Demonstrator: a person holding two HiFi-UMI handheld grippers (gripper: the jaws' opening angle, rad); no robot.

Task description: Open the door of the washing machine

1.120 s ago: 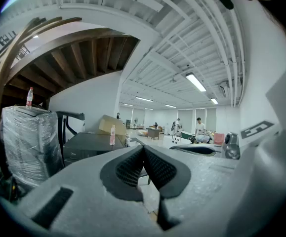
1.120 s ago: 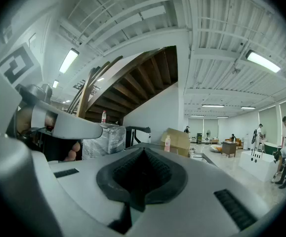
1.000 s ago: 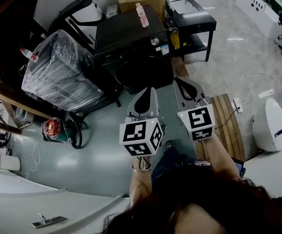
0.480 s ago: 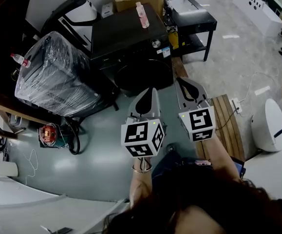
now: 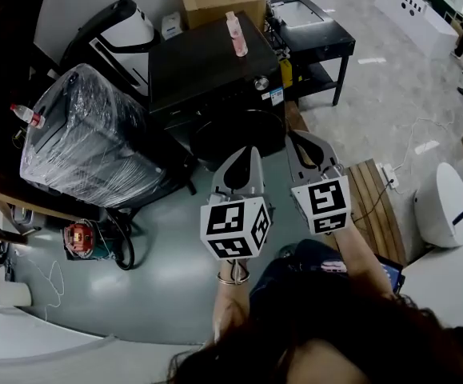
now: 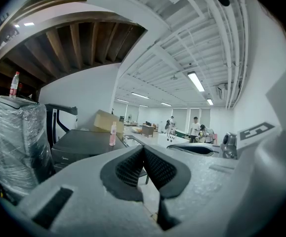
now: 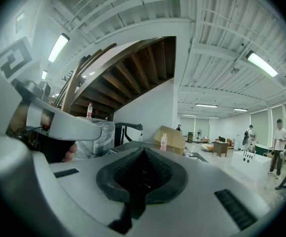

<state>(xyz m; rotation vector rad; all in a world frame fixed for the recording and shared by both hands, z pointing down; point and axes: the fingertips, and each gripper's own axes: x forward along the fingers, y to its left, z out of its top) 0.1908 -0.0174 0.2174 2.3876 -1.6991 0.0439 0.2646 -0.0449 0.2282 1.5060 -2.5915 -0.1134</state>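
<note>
Jaws lined with ribbed dark padding meet, holding nothing, on your left gripper and right gripper, just before the round door of the boxy black washing machine.

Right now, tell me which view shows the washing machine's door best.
The head view: the round door shows nearly whole on the machine's front. The left gripper view shows only the machine's top and upper front; the right gripper view only a sliver of that top.
</note>
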